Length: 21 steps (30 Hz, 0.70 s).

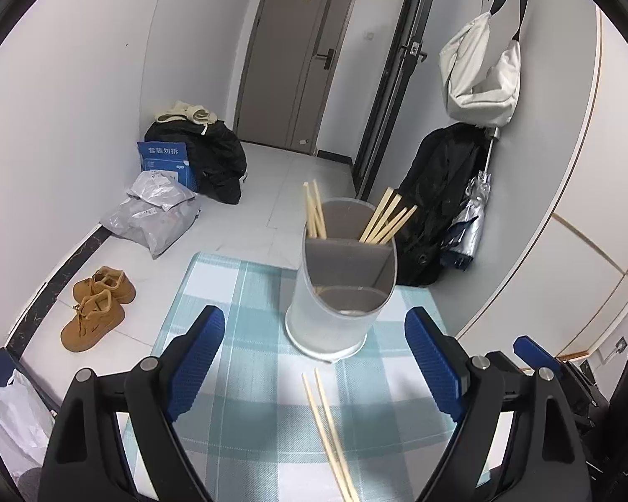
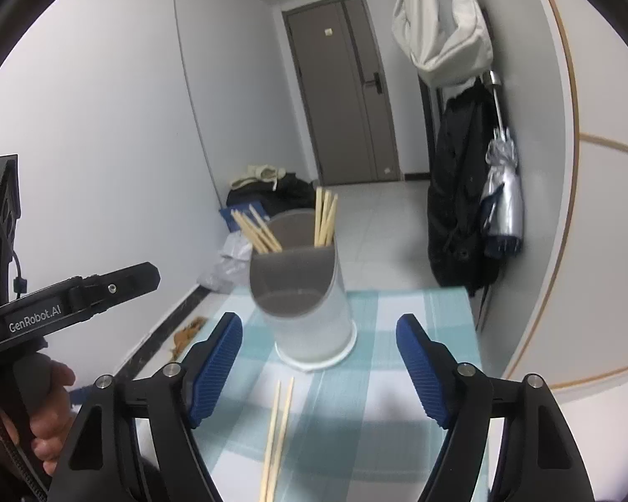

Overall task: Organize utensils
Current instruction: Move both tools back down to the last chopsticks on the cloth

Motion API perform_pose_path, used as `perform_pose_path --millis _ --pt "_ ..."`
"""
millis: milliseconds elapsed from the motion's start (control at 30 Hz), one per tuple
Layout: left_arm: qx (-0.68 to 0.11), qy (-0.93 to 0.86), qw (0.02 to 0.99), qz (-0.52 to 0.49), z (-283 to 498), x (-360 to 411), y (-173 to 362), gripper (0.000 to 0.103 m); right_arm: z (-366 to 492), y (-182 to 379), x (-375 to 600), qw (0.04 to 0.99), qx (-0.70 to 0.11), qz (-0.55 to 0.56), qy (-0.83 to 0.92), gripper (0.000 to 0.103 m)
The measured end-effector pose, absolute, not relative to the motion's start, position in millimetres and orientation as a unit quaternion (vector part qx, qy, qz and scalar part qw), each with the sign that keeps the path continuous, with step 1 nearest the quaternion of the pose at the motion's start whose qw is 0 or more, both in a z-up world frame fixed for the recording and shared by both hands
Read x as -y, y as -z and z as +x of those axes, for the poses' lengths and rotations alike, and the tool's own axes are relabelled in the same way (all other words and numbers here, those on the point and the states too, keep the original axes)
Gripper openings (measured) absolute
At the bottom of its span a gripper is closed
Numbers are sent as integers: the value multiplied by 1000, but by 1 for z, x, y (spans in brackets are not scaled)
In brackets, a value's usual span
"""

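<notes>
A translucent utensil holder [image 1: 339, 288] with a grey divided insert stands on the blue-checked tablecloth [image 1: 247, 318]. Several wooden chopsticks [image 1: 387, 221] stand in its two rear compartments. Two loose chopsticks [image 1: 328, 426] lie on the cloth in front of it. My left gripper [image 1: 314, 355] is open and empty, above the loose pair and just short of the holder. In the right wrist view the holder [image 2: 303, 293] and the loose pair [image 2: 278, 431] show too. My right gripper [image 2: 318, 359] is open and empty above that pair. The left gripper's body [image 2: 63, 305] shows at the left.
The table is small; its far edge [image 1: 238, 257] is just behind the holder. On the floor to the left are brown shoes [image 1: 96, 305], grey parcels [image 1: 155, 217] and a black bag [image 1: 213, 159]. A black coat [image 1: 443, 201] and an umbrella [image 1: 469, 217] hang on the right wall.
</notes>
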State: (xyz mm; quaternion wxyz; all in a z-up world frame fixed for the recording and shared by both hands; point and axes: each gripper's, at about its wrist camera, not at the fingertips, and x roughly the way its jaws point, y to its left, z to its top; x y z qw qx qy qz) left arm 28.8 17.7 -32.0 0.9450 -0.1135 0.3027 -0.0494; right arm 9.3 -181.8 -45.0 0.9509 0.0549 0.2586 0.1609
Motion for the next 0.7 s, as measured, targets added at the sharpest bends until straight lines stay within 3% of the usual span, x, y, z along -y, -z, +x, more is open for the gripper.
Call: perform_pose_path --millis 700 --pt "-378 22 921 -88 59 -21 120 85 29 134 187 903 -382 82 -178 76"
